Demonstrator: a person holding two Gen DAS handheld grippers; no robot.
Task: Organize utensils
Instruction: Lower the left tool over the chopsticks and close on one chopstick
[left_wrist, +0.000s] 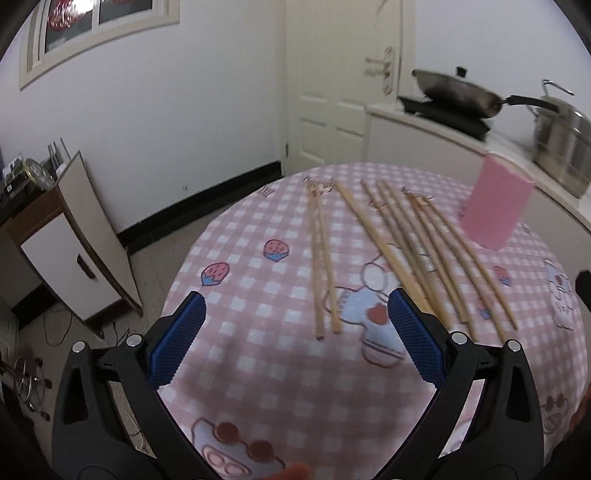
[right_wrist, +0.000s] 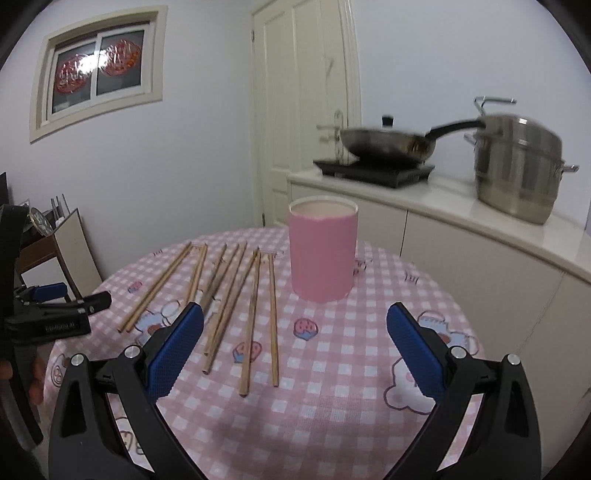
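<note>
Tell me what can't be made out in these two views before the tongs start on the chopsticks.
- Inside of the pink holder: right wrist view sees only its rim; the wall hides any contents.
- Holder in the left wrist view: motion-blurred, its opening unreadable.
- Chopsticks: near ends hidden behind the left tongs.
- Exact chopstick count: overlapping sticks, some behind the right tongs.

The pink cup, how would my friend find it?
Look at the round table with the pink checked cloth. Beside the row of chopsticks stands the pink cup. It is the only upright thing there, tall, round and open on top.
</note>
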